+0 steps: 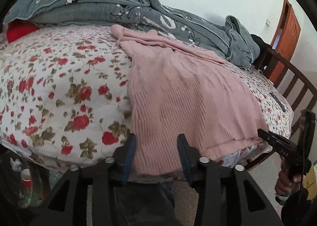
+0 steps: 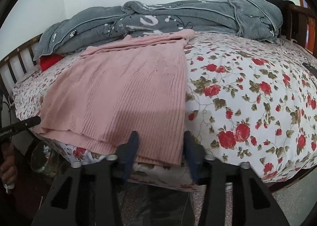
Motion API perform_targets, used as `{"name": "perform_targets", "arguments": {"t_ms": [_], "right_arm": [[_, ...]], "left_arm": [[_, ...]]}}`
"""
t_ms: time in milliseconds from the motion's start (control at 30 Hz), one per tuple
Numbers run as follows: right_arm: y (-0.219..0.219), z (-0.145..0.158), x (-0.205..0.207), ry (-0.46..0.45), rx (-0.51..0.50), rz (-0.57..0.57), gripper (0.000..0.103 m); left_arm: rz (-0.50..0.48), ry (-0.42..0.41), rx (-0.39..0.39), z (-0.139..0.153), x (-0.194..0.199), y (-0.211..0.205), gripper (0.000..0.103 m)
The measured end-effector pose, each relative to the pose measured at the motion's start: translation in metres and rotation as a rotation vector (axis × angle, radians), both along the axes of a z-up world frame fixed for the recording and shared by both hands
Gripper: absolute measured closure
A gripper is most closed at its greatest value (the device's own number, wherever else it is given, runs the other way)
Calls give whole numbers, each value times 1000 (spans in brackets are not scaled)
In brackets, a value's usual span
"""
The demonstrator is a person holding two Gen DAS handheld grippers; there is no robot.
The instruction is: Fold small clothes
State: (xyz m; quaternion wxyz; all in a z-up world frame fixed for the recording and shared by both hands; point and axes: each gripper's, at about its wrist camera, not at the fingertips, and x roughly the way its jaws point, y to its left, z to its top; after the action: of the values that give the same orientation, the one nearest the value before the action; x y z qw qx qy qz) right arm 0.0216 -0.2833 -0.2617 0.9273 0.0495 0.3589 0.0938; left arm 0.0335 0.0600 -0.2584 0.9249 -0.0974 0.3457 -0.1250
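Observation:
A pink ribbed knit garment [image 1: 184,97] lies folded lengthwise on the floral bed sheet [image 1: 59,91], its hem hanging over the bed's near edge. My left gripper [image 1: 156,142] is open, its fingers on either side of the hem's left corner, not closed on it. My right gripper [image 2: 160,140] is open at the hem's right corner of the same garment [image 2: 122,91]. The right gripper also shows in the left wrist view [image 1: 263,132], and the left gripper's tip shows in the right wrist view [image 2: 33,121].
A grey quilt [image 1: 111,7] is bundled along the far side of the bed by the wall, with a red item [image 1: 19,29] under it. A wooden bed rail [image 1: 297,87] and an orange door [image 1: 287,33] stand to the right. A red cup [image 1: 25,178] stands on the floor.

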Motion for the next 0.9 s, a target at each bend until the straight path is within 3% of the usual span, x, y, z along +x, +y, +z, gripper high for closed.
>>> {"name": "perform_targets", "arguments": {"t_ms": [67, 133, 367, 467, 600, 667, 800, 900], "right_arm": [[0, -1, 1, -2, -2, -3, 92], [-3, -1, 1, -2, 31, -5, 96], [-8, -1, 4, 11, 80, -45, 96], [-8, 0, 7, 27, 88, -60, 96], [-6, 0, 6, 30, 74, -70, 96], [-6, 1, 8, 44, 66, -67, 96], [-4, 4, 14, 89, 49, -56, 93], [-9, 4, 15, 102, 123, -33, 80]], "left_arm": [[36, -11, 1, 1, 1, 2, 51], [38, 2, -29, -1, 2, 4, 51], [43, -1, 35, -5, 0, -3, 52], [41, 4, -1, -5, 2, -3, 68], [44, 13, 6, -7, 5, -4, 80], [32, 10, -20, -5, 7, -3, 94], [12, 25, -134, -3, 9, 6, 94], [15, 83, -198, -12, 15, 12, 94]]}}
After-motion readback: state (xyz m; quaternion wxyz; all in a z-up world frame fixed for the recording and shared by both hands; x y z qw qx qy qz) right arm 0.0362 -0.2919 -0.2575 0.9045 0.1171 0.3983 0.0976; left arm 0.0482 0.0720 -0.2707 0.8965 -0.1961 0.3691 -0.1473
